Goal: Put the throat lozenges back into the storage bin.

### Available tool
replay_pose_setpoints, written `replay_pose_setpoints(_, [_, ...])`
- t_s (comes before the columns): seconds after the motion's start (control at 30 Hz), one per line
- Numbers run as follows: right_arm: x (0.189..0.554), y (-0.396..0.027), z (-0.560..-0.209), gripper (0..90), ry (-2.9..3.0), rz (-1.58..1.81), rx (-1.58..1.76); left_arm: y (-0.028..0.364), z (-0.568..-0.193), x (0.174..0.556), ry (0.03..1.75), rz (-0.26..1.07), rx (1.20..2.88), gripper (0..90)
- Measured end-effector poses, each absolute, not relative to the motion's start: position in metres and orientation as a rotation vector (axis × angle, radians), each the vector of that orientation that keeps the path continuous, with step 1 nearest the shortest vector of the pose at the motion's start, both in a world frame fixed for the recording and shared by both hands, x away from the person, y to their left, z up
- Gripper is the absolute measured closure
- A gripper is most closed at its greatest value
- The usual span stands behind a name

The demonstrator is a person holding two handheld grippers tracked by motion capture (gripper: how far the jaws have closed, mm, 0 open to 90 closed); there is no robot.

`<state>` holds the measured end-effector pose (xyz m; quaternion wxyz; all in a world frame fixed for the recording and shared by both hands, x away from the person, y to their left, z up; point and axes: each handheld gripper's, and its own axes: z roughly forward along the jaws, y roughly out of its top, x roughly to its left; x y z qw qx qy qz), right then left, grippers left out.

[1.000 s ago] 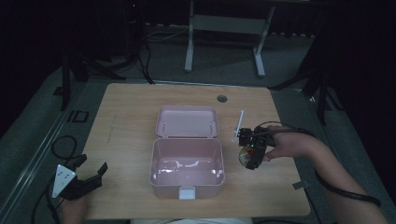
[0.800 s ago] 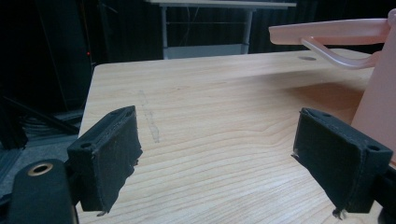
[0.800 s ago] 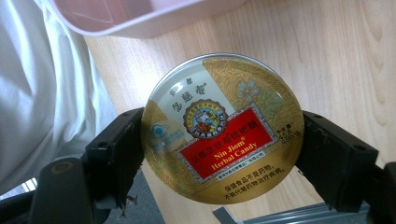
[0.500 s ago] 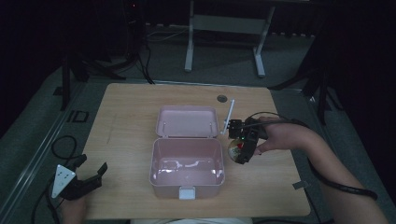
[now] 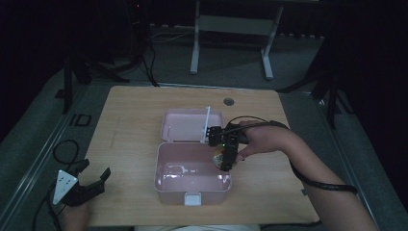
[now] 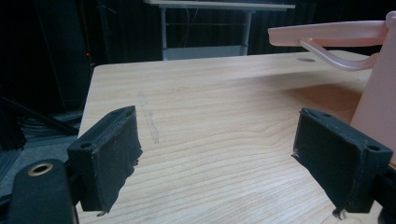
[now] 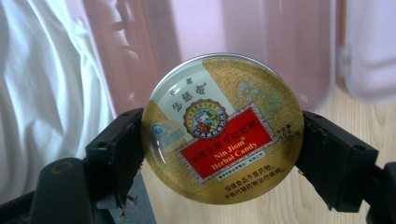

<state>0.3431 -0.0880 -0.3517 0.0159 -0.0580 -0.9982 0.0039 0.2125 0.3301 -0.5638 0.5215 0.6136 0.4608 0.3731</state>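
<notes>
1. Table (image 5: 134, 120): bare wood left of the box, open room out to the left edge.
2. Pink box (image 5: 192, 185): mid-table, lid (image 5: 185, 125) laid open behind it.
3. Left gripper (image 5: 84, 185): at the near-left table edge, jaws released, wide apart.
4. Right gripper (image 5: 226, 156): over the box's right rim, clenched on a round candy tin (image 7: 224, 128).
5. Right gripper view: tin label reads "Nin Jiom Herbal Candy"; high view leaves it unreadable.

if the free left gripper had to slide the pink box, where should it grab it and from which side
Judging by its pose, the near left corner of the pink box base wall. The box stands open, so the thin upright rim fits between open jaws. Come from the left gripper side of the table, jaws dropping over the wall. The right side is taken: the right gripper holds a candy tin there.
</notes>
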Motion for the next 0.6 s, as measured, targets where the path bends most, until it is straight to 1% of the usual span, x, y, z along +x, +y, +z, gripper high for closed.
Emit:
replay_pose_setpoints(0.23, [0.34, -0.069, -0.357, 20.0, -3.099, 0.004, -0.132, 0.33, -0.564, 0.212, 1.102, 0.893, 1.469, 14.9])
replay_pose_setpoints(0.6, [0.345, -0.059, -0.391, 20.1, -3.073, 0.034, -0.112, 0.33, -0.564, 0.212, 1.102, 0.892, 1.47, 14.9])
